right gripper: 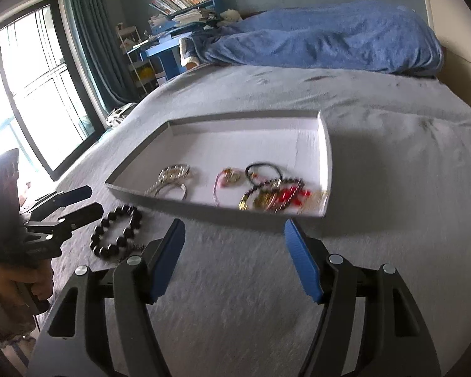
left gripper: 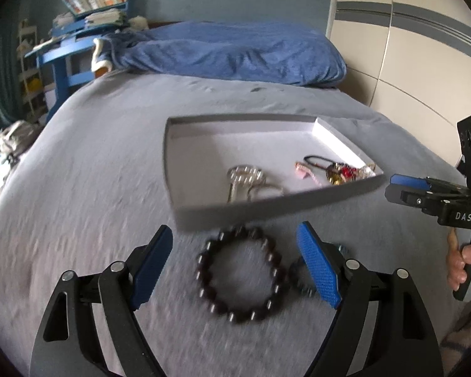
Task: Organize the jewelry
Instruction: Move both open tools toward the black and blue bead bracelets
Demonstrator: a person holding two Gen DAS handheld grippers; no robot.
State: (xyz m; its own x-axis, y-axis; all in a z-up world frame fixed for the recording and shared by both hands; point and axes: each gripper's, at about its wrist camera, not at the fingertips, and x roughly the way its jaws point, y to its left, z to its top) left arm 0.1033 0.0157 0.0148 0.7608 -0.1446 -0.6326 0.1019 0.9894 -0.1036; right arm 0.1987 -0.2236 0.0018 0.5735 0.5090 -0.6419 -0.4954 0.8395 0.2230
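A dark beaded bracelet (left gripper: 240,275) lies on the grey bed sheet, just in front of a shallow white tray (left gripper: 185,144). My left gripper (left gripper: 235,251) is open, its fingers on either side of the bracelet, not touching it. A smaller dark item (left gripper: 298,278) lies by the right finger. The tray holds a silver bracelet (left gripper: 245,177), a pink piece (left gripper: 303,169), a black cord (left gripper: 314,160) and red-gold jewelry (left gripper: 342,172). My right gripper (right gripper: 234,245) is open and empty above the sheet, in front of the tray (right gripper: 326,144). The bracelet also shows in the right wrist view (right gripper: 116,231).
A blue blanket (left gripper: 235,53) is heaped at the head of the bed. A blue desk with books (left gripper: 78,31) stands beyond the bed's left side. A wardrobe (left gripper: 408,47) is at the right. A window (right gripper: 31,78) is at the left in the right wrist view.
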